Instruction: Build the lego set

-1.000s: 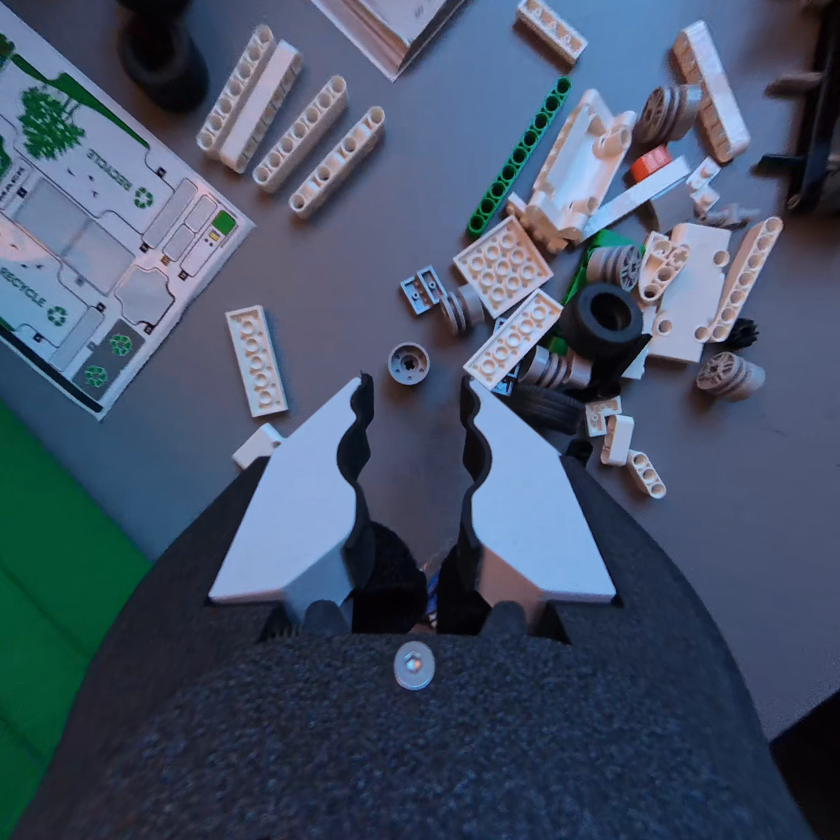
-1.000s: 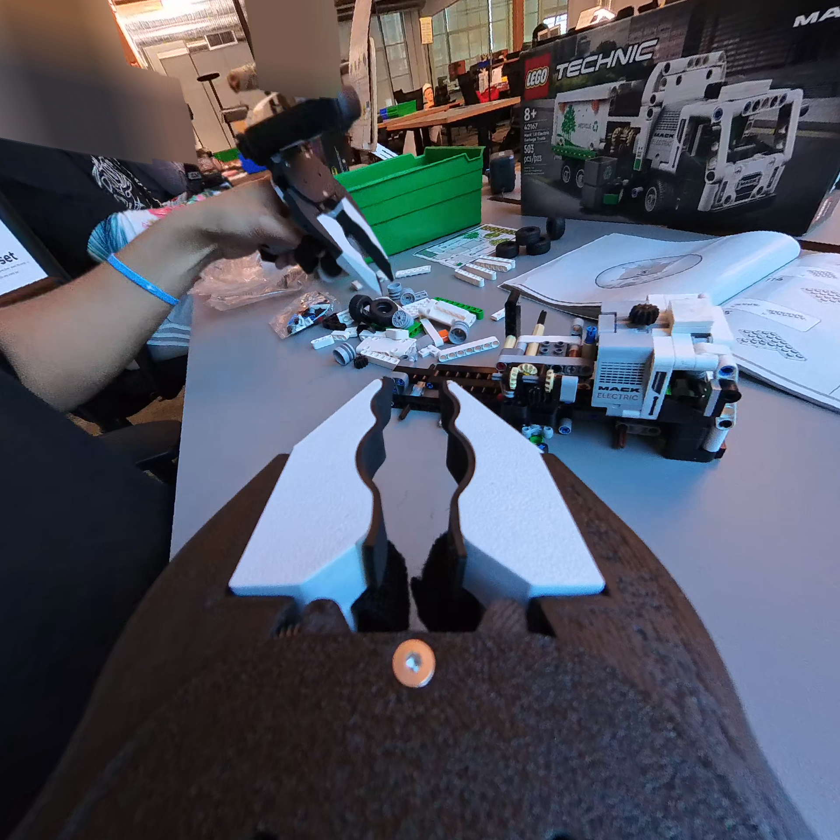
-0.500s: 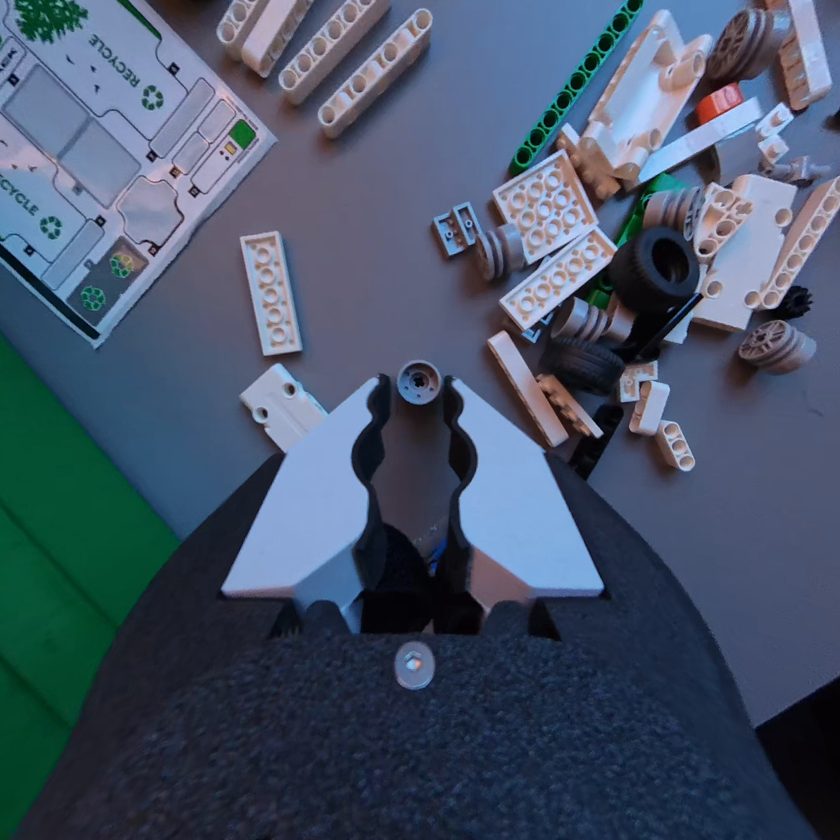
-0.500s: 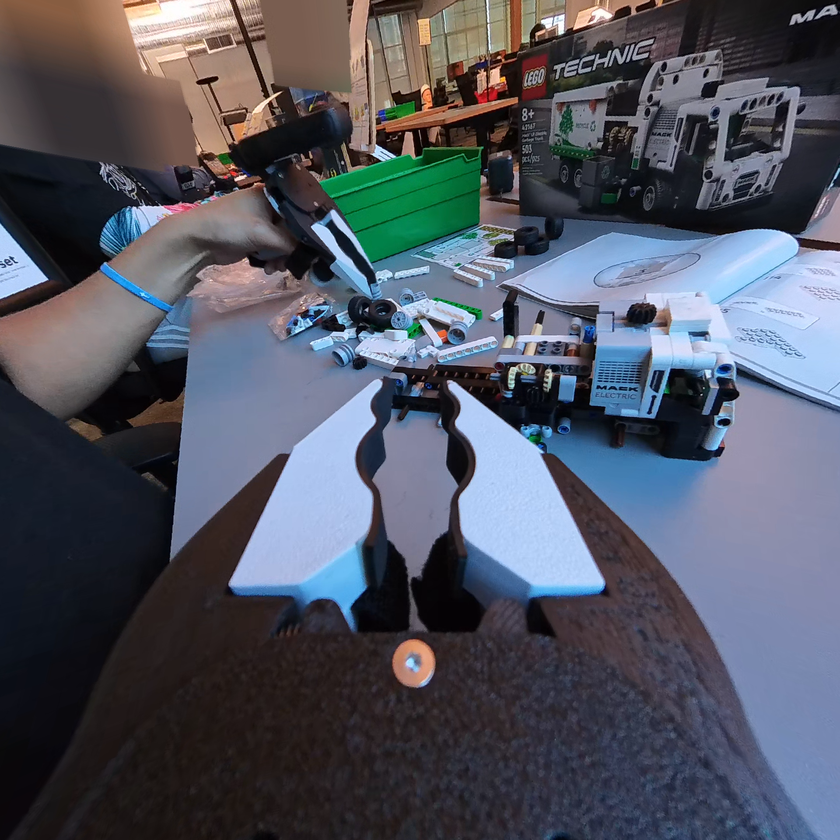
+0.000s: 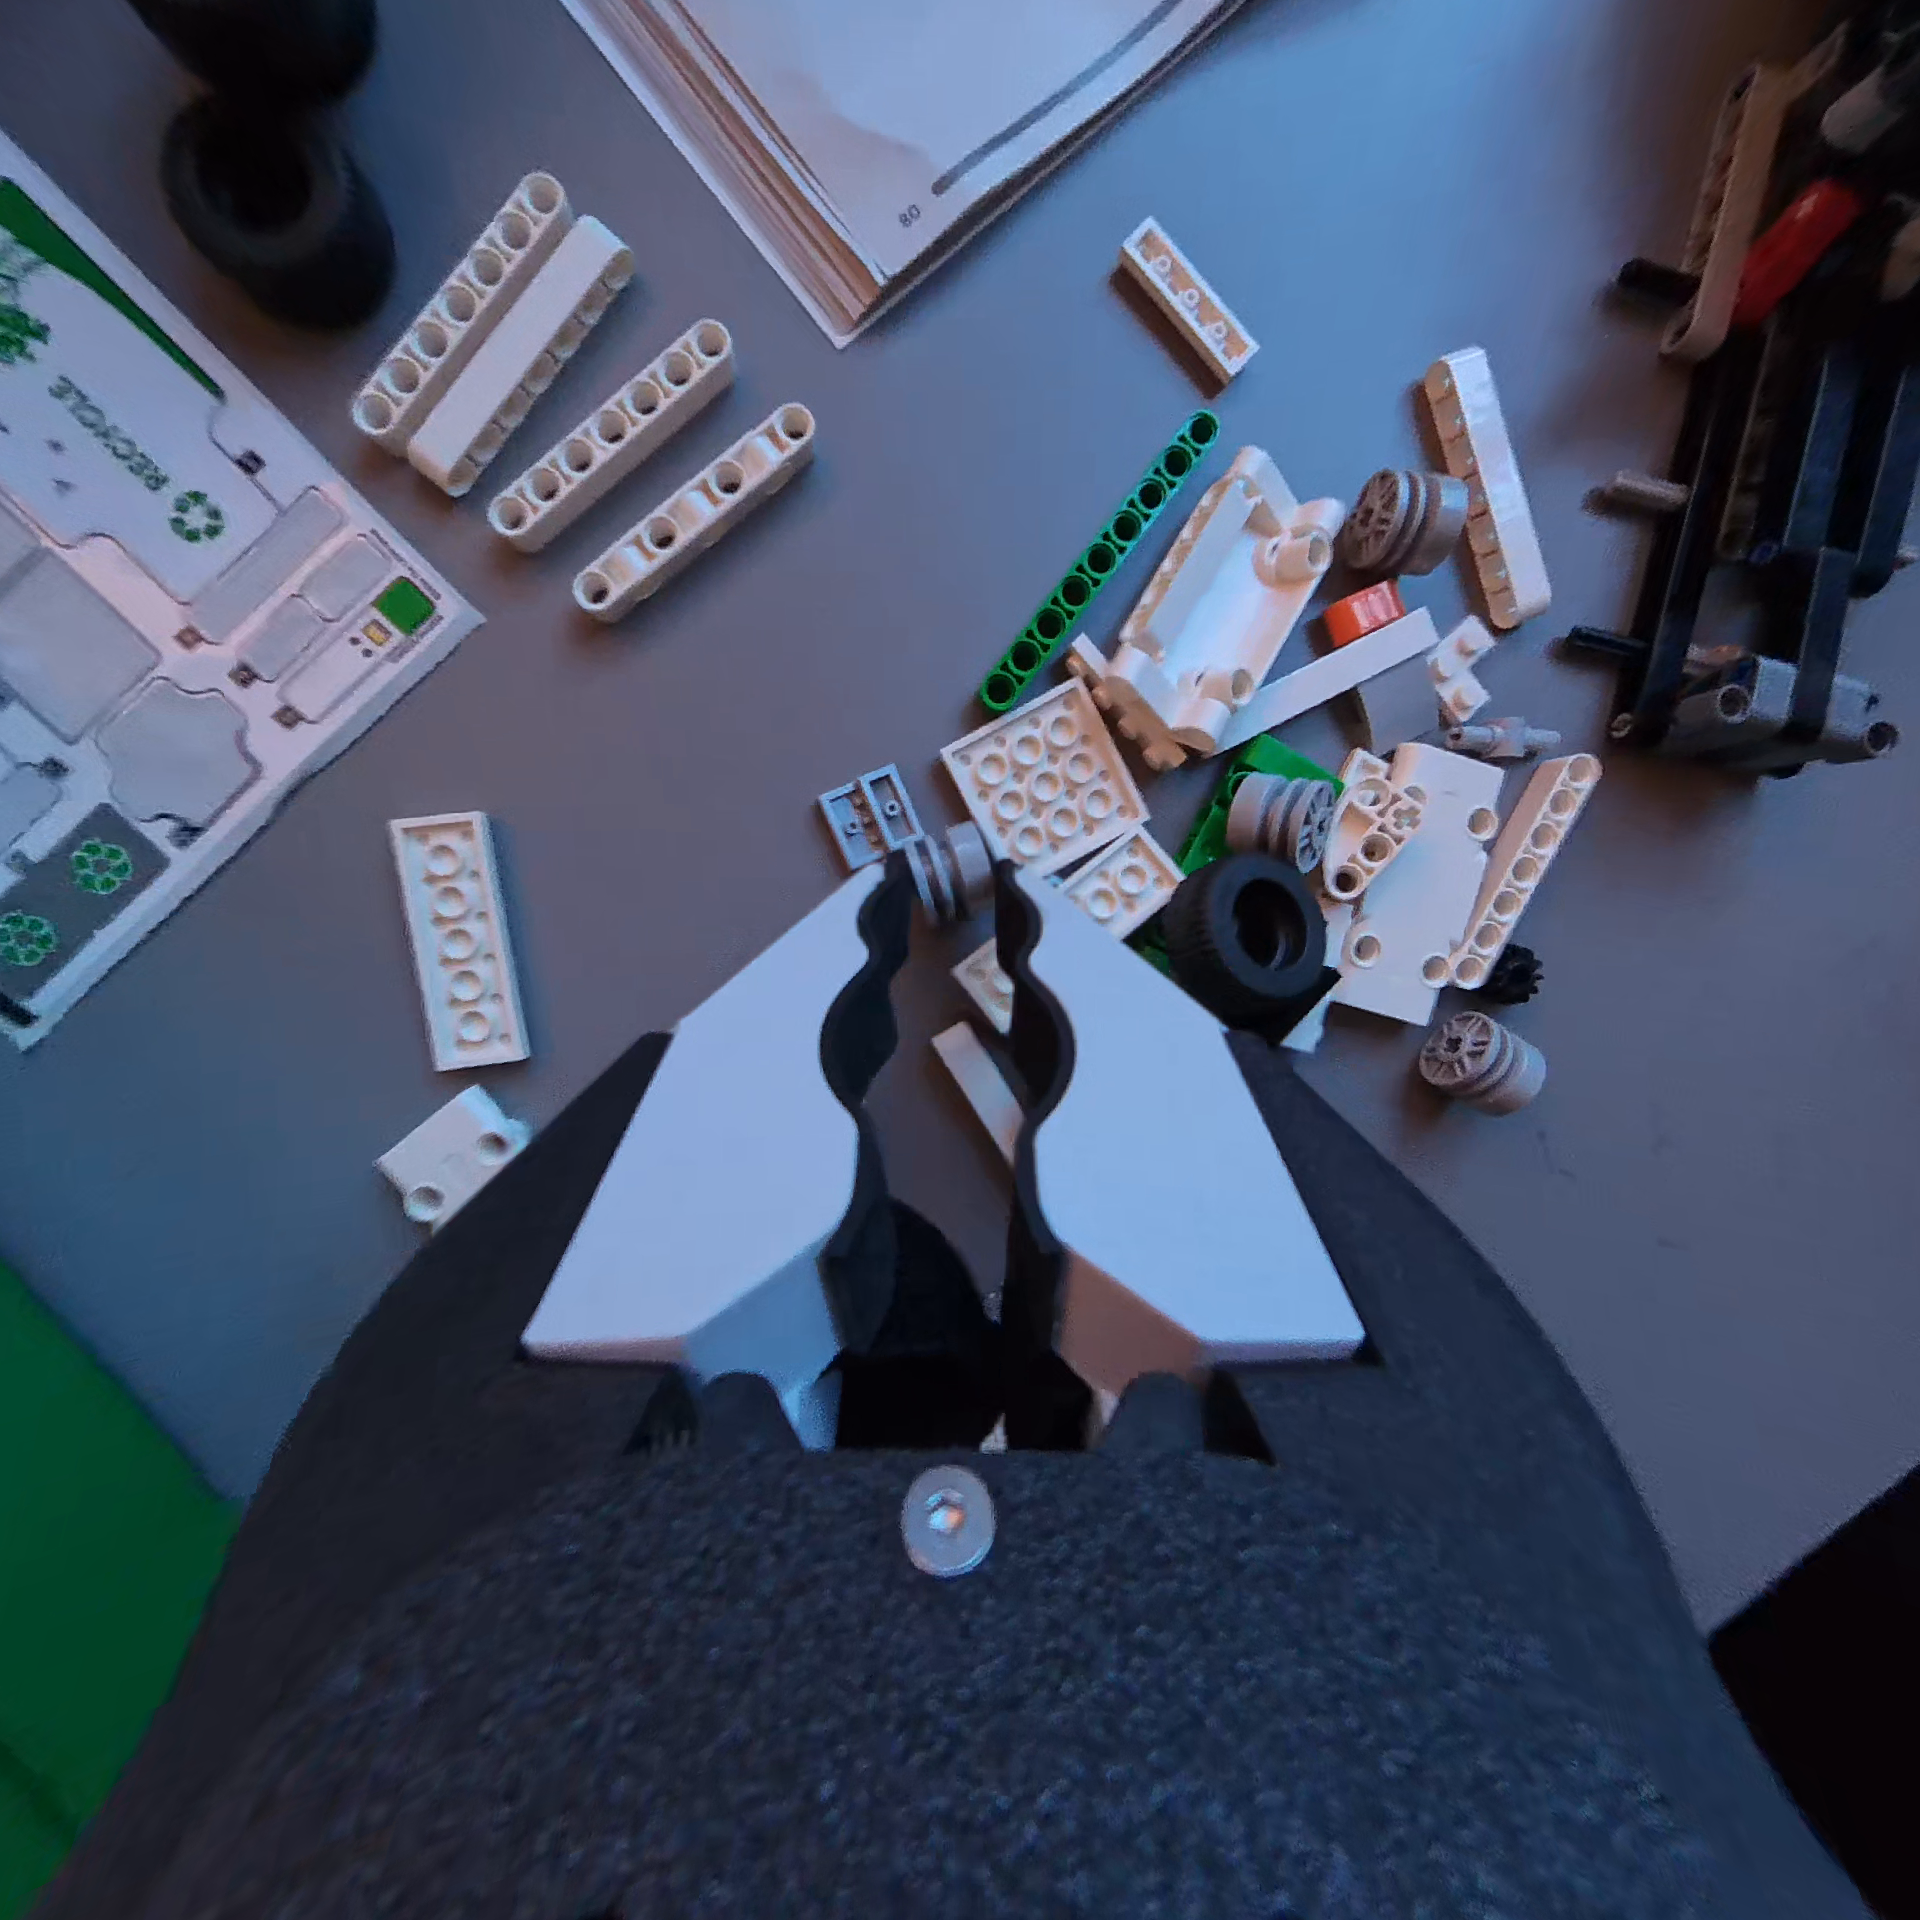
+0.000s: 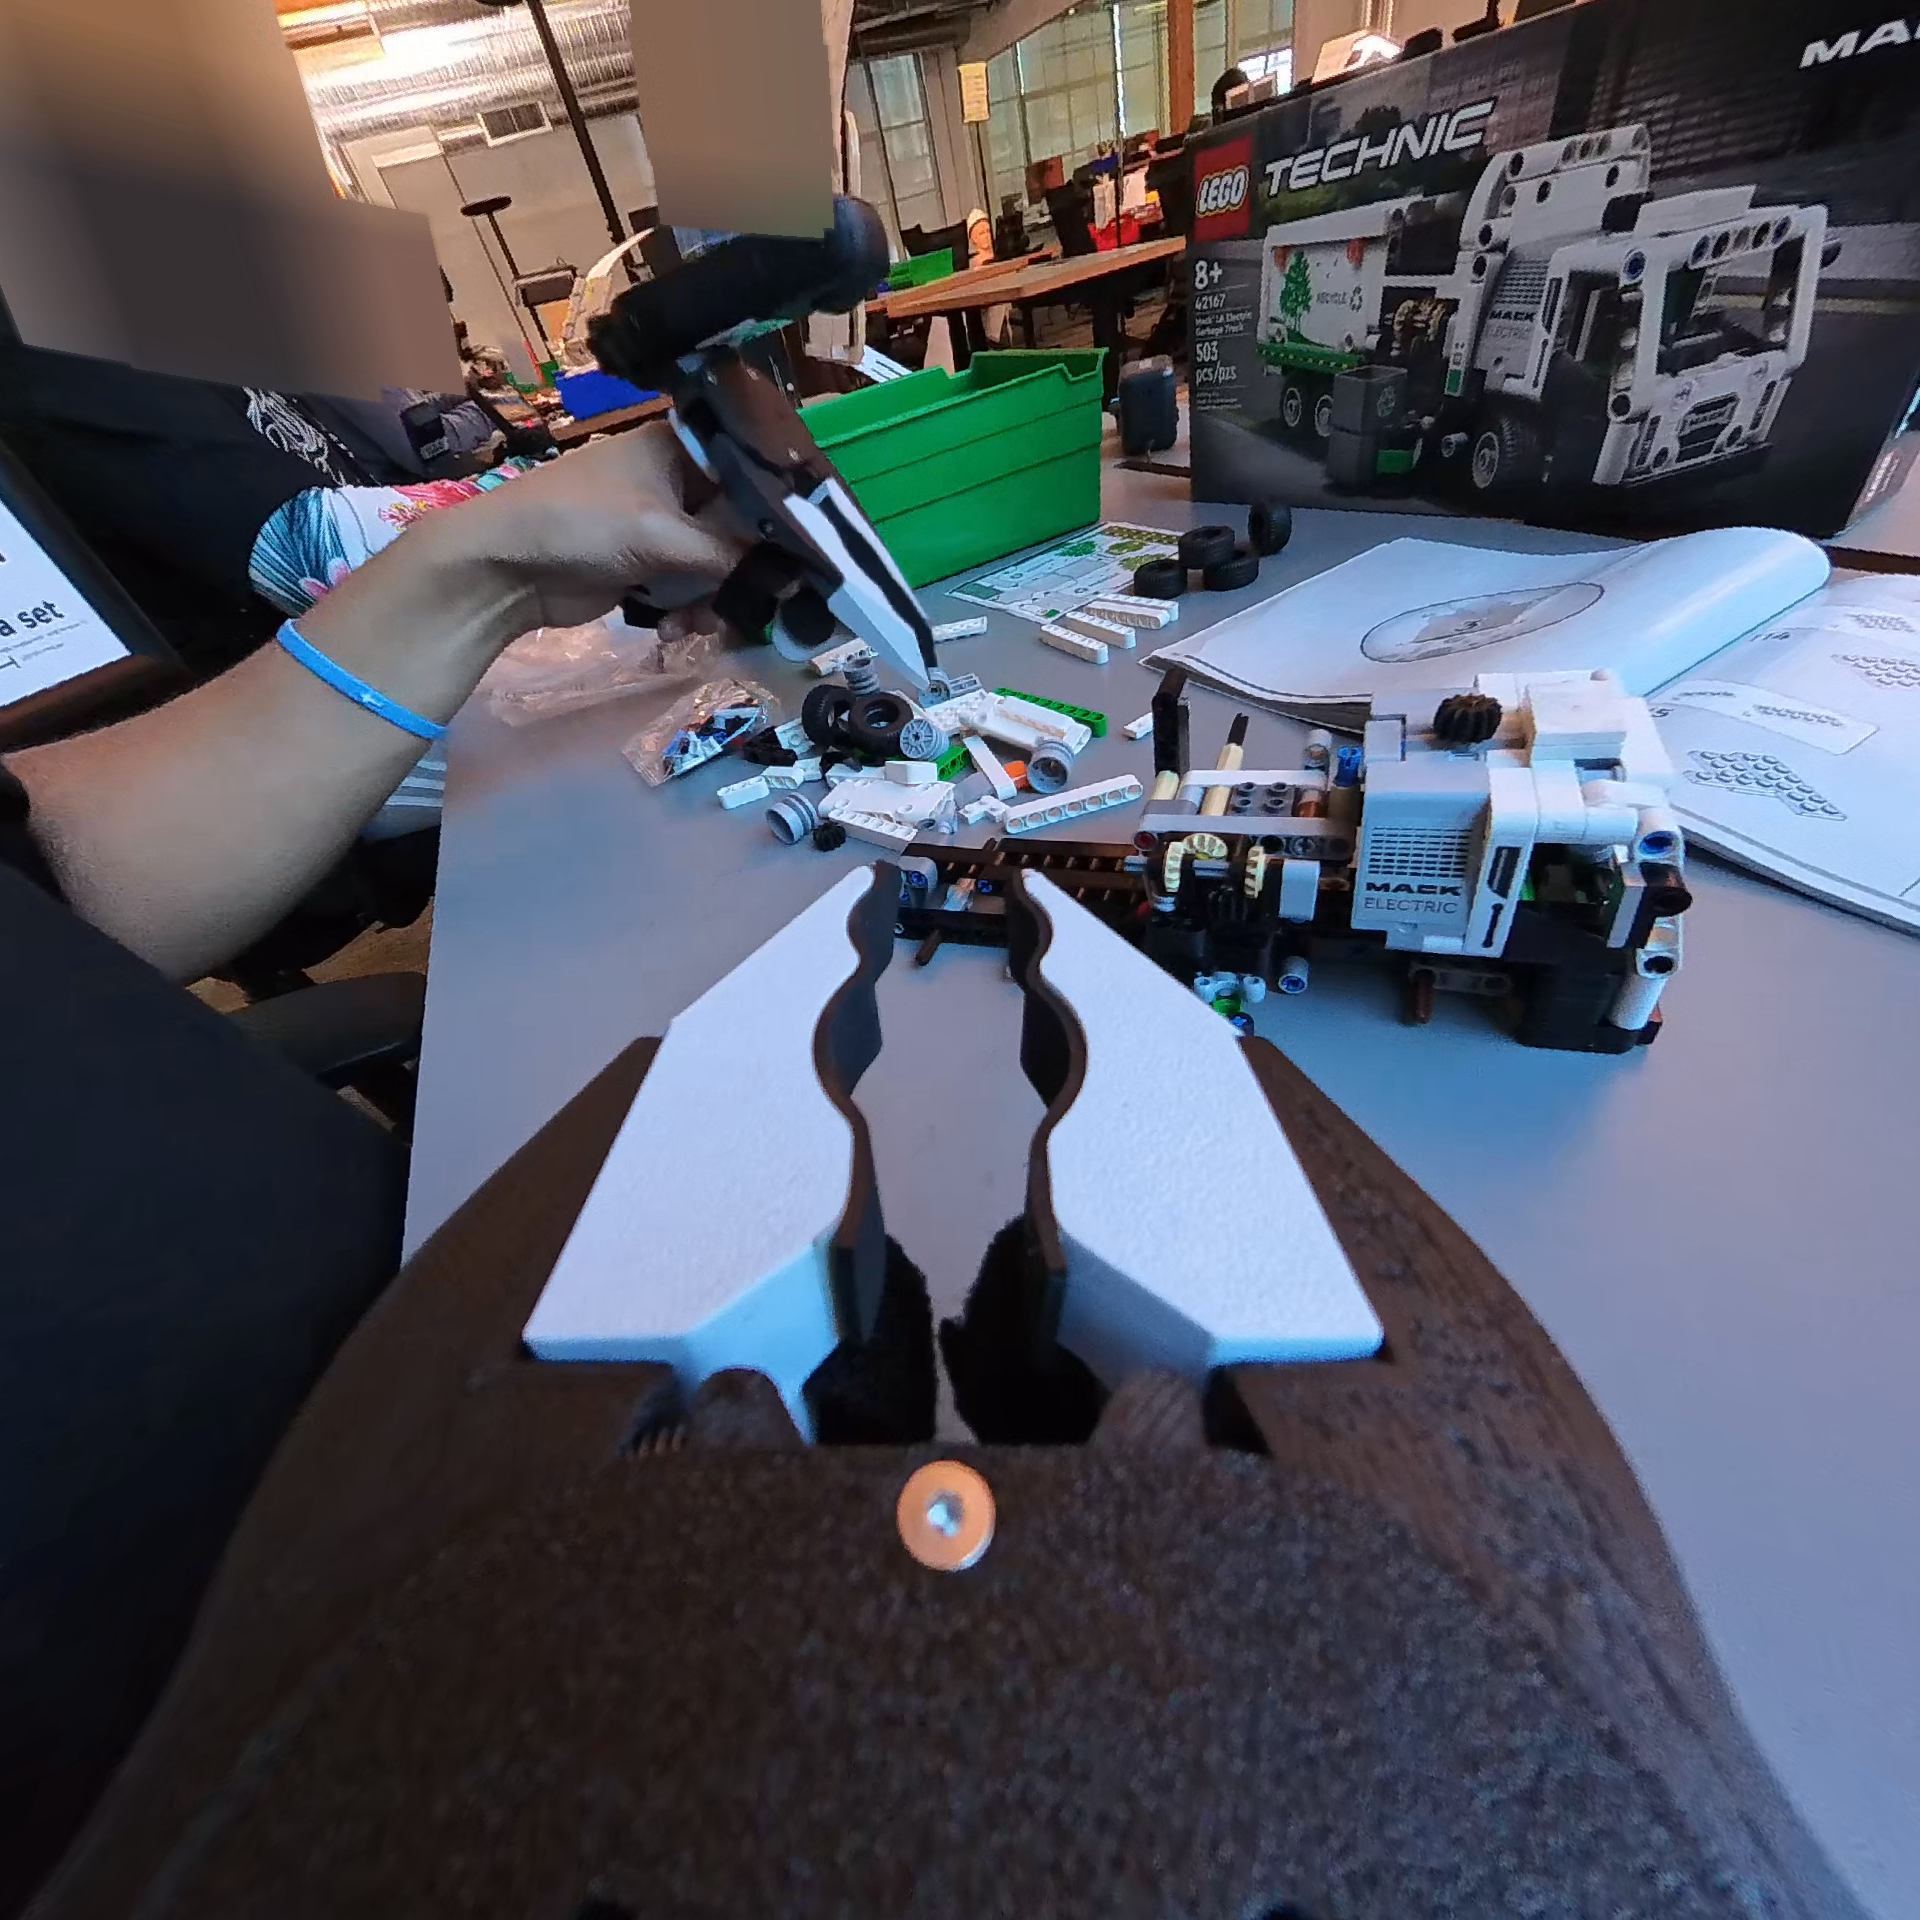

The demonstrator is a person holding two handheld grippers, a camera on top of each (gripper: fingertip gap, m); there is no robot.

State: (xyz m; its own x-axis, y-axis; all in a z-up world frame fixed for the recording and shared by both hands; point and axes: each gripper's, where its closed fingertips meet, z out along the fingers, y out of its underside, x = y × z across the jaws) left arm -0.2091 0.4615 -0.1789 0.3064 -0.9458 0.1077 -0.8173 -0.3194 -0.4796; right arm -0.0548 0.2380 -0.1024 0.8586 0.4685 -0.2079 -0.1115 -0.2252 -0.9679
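Note:
My left gripper [image 5: 948,883] is shut on a small grey wheel hub [image 5: 943,878], held at its fingertips beside a small grey plate [image 5: 871,816] at the edge of the loose-parts pile [image 5: 1236,634]. It also shows in the right wrist view [image 6: 930,675], held by a hand, tips down just over the pile [image 6: 914,769]. My right gripper [image 6: 951,894] is open and empty, low over the table, pointing at the rear frame of the part-built white truck [image 6: 1455,862]. The truck's dark frame [image 5: 1766,582] shows at the right of the left wrist view.
A black tyre [image 5: 1247,935], white beams [image 5: 582,416] and a white plate [image 5: 457,935] lie near the left gripper. A sticker sheet [image 5: 156,623], instruction booklet [image 6: 1507,623], green bin [image 6: 966,468], set box [image 6: 1558,291], a parts bag [image 6: 696,727] and spare tyres [image 6: 1205,561] surround the work area. My hands' fingertips stand some 30 centimeters from each other.
My left gripper came down over the grey hub, shut on it and has risen and shifted right toward the pile. My right gripper has stayed put.

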